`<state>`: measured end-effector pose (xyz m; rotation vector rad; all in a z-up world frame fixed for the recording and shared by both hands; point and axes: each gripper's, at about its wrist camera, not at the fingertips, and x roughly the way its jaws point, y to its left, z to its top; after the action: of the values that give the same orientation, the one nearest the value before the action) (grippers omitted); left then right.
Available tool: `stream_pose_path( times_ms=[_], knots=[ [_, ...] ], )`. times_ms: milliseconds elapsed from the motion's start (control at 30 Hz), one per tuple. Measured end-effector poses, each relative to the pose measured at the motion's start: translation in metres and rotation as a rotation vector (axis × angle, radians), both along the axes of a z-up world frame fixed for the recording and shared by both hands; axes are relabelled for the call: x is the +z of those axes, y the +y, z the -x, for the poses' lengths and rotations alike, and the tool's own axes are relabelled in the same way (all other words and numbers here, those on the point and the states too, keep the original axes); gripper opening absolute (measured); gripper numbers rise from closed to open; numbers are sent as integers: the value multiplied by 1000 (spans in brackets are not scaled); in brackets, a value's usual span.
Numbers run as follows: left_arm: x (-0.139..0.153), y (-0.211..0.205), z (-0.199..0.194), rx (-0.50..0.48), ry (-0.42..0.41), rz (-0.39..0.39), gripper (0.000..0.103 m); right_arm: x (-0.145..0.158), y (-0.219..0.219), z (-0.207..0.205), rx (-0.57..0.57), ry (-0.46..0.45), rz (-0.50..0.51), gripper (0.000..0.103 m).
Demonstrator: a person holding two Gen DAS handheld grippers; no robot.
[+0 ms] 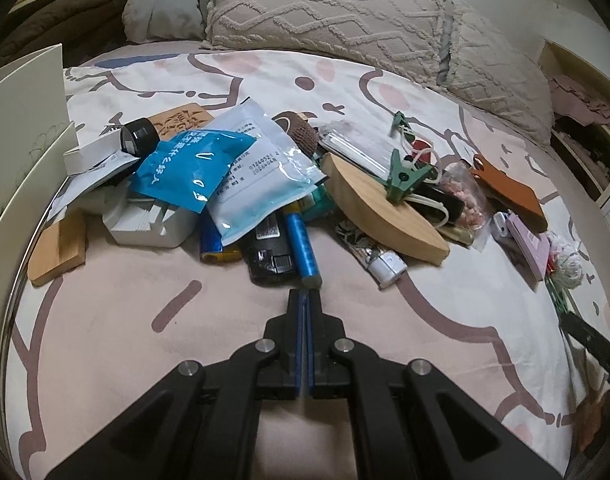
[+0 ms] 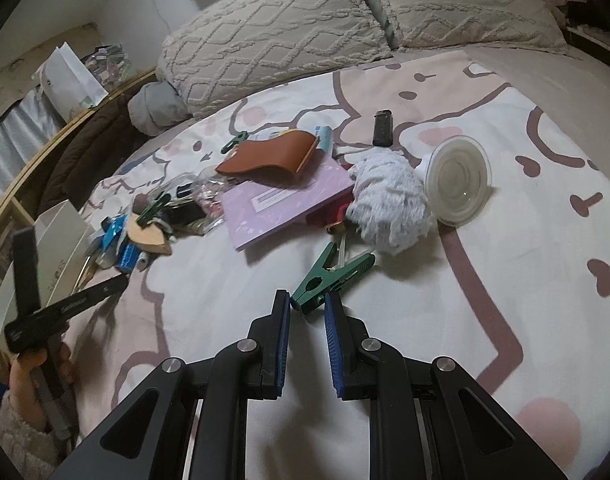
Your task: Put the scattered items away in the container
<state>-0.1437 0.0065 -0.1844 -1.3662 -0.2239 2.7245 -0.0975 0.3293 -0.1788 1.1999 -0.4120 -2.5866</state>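
My left gripper (image 1: pixel 305 296) is shut with nothing between its pads, its tip just short of a blue cylinder (image 1: pixel 301 240) at the near edge of a heap of items. The heap holds a blue packet (image 1: pixel 193 164), a white pouch (image 1: pixel 261 168), a half-round wooden piece (image 1: pixel 385 216) and a green clip (image 1: pixel 401 180). A white container (image 1: pixel 25 120) stands at the left. My right gripper (image 2: pixel 307 296) is shut on the wide end of another green clip (image 2: pixel 329 276) low over the bedsheet. Beyond it lie a white fluffy mop head (image 2: pixel 389 204), a purple booklet (image 2: pixel 281 204) and a brown leather piece (image 2: pixel 273 156).
A clear plastic lid (image 2: pixel 457 180) and a black lighter (image 2: pixel 383 128) lie further back on the right. Knitted pillows (image 2: pixel 285 40) line the head of the bed. A hand (image 2: pixel 33 364) holds the left gripper at the lower left, near the container (image 2: pixel 61 232).
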Motion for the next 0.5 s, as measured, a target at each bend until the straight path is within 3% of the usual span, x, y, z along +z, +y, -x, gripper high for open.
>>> stream_pose_path(
  times_ms=[100,200,233,267,333,500],
  knots=[
    [0,1,2,-2,1,2,4,1,-2,-6,17,5,8,19],
    [1,3,2,-9,7,13,15,4,-6,-10,33,13,7,19],
    [2,4,2,-11,13,21,29,4,-7,-11,37,15,7,19],
    [3,5,2,-16,21,25,53,5,-8,-12,41,16,8,19],
    [5,7,0,-23,38,29,82,5,-9,-14,48,17,16,19],
    [3,5,3,-20,31,16,83,5,-14,-24,82,8,35,19]
  ],
)
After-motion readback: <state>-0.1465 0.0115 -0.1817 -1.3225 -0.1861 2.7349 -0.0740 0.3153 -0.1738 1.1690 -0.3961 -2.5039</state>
